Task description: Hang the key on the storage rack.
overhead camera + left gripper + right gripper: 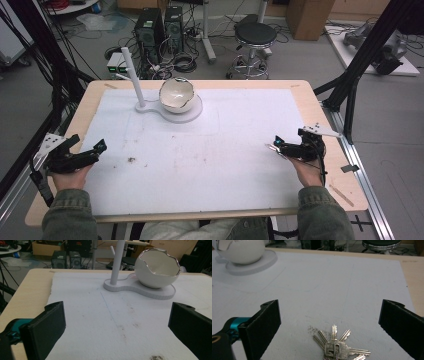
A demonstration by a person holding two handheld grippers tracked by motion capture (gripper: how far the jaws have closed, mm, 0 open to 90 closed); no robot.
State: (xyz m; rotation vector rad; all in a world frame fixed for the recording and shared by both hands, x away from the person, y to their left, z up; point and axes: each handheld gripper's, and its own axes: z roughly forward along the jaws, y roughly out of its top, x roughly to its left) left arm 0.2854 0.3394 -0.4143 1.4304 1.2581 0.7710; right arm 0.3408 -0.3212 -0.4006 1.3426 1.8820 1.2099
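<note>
Three cameras: one fixed above my side of the table, one riding on each of my grippers.

The high view looks forward and down over the whole white mat (210,150). Both gripper views sit low and close to it, facing the far edge; each shares the egg-shaped bowl (157,268) on its white stand (252,263) with the high view.

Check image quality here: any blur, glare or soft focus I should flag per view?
High view: soft and low in detail, even lighting, no harsh shadows. Left gripper view: the eggshell bowl is fairly crisp, with a bright glint along its rim. Right gripper view: the keys are sharp; the near tongs look slightly soft.
</note>
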